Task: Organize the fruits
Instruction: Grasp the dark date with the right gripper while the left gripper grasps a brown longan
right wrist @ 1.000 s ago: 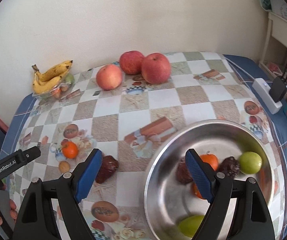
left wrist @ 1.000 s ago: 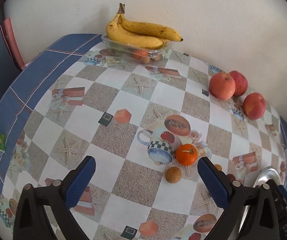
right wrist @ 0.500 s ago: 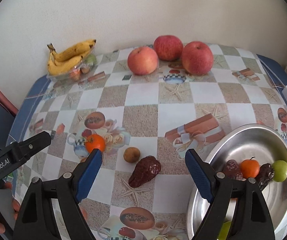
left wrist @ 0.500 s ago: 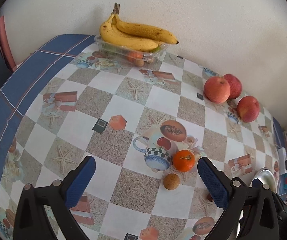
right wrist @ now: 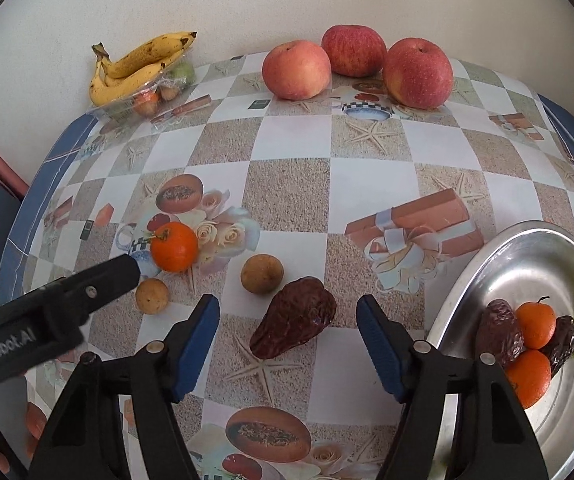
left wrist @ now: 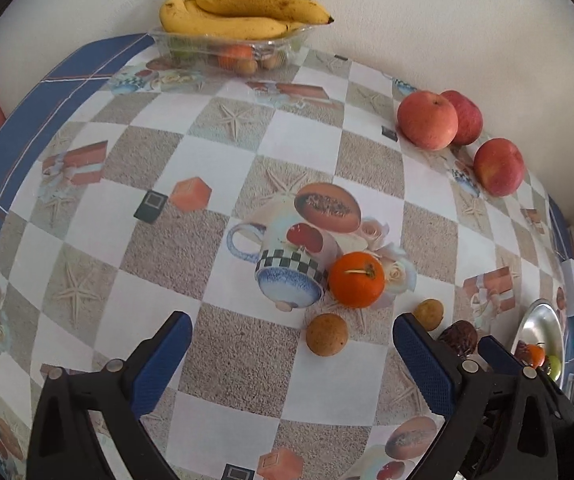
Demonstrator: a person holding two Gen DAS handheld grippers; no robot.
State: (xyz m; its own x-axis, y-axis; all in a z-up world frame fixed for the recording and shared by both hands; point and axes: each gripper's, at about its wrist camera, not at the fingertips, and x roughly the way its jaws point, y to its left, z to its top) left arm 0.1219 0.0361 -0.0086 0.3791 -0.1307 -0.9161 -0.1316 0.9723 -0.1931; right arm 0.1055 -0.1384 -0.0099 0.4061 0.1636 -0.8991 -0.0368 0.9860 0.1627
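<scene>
A: What carries it all?

B: A counter [right wrist: 295, 184] under a checked, printed cloth. Take the steel bowl [right wrist: 527, 256] at its right edge as the landmark. Inside it lie two small oranges, two dark wrinkled dates and a small green fruit, bunched together.

A: And the larger fruit?

B: Far from the bowl, at the back left by the wall, a banana bunch [right wrist: 139, 66] rests on a clear plastic tray [left wrist: 227, 46] holding more small fruit. Three apples [right wrist: 357, 66] sit nearer the bowl, also along the wall, close together.

A: The tools?

B: The right tool [right wrist: 289, 346] hovers just left of the bowl, fingers spread wide with nothing between them but a loose dried date [right wrist: 293, 324] lying on the cloth, untouched. The left tool [left wrist: 291, 364] is farther left of the bowl, fingers likewise wide apart and empty.

A: Smaller pieces?

B: Left of the date, away from the bowl, sits a tangerine [right wrist: 175, 246]. Two small brown round fruits lie near it: one [right wrist: 262, 274] just beside the date, the other [right wrist: 151, 296] farther left, by the left tool's tip.
</scene>
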